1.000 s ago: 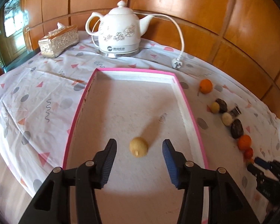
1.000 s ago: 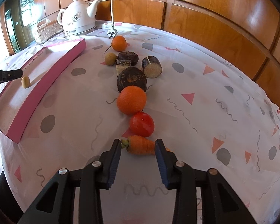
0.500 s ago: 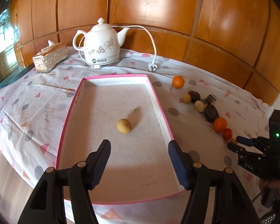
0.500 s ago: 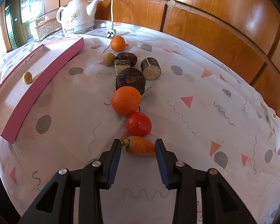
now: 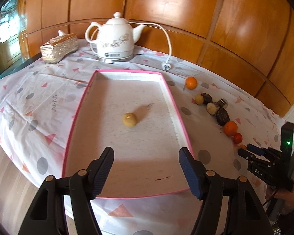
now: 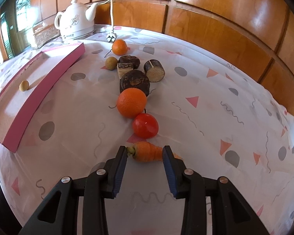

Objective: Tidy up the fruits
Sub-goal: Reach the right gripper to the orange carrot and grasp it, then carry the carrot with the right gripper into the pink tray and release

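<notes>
The worktop (image 6: 205, 82), under a patterned cloth, carries everything shown. On its left lies the pink-rimmed tray (image 5: 174, 105), holding one small tan fruit (image 5: 129, 119) near its middle, well clear of my left gripper (image 5: 147, 168). That gripper's jaws are opening, with nothing between them, above the tray's near end. Behind the tray stand a white kettle (image 5: 115, 39) and a tissue box (image 5: 58, 48). To the tray's right a row of fruits runs towards me: a small orange (image 6: 119, 47), dark brown pieces (image 6: 134, 82), a large orange (image 6: 131, 102), a tomato (image 6: 145, 126). Nearest, my right gripper (image 6: 145, 154) stands narrow around the little carrot (image 6: 146, 151); I cannot tell whether both pads press on it.
</notes>
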The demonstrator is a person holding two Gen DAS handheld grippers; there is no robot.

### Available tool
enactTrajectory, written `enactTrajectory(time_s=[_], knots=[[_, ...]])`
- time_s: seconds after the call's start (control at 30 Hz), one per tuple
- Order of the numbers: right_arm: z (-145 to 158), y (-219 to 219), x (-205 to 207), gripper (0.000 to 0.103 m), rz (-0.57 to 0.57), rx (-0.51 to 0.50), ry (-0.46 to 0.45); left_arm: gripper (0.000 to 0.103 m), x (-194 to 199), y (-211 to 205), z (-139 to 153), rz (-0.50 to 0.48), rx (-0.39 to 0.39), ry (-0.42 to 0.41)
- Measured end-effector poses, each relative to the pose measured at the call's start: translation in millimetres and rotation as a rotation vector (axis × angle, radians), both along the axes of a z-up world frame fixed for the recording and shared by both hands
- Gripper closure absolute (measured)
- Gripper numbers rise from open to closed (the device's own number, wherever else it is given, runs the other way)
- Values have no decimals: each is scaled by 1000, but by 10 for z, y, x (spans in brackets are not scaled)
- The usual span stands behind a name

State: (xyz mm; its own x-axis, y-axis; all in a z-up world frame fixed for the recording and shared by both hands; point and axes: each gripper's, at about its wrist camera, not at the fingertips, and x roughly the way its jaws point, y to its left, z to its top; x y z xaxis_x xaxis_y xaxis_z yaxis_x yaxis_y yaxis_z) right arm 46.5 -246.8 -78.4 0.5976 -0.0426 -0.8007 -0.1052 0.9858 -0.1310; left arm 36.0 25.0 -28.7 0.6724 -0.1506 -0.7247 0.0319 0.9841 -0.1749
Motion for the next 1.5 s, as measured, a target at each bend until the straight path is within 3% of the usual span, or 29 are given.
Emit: enactTrajectory(time_s=[0.07,0.2,0.37,0.67,0.9,1.23,1.5], knots=[[7,-17,-31,64,-18,22,0,29,-18,54,-15,26,-2,0],[-39,-113,-111,42,-79,96,43,28,-27,158,-62,69,-10,8],[-44,-277,-259,42,-153,227,44,28,-40,200,-125,82,-4,13],[-1,-423,-140,42,-281,403,24,28,-68,189,-168,97,21,10],[-55,-484,28,61,-396,483,35,26,-74,255,-169,136,35,1],[-60,-362,128,76,-403,414,35,25,-72,282,-225,152,63,15],[28,-321,-80,77,-338,395,1,22,-102,372,-198,211,78,8]])
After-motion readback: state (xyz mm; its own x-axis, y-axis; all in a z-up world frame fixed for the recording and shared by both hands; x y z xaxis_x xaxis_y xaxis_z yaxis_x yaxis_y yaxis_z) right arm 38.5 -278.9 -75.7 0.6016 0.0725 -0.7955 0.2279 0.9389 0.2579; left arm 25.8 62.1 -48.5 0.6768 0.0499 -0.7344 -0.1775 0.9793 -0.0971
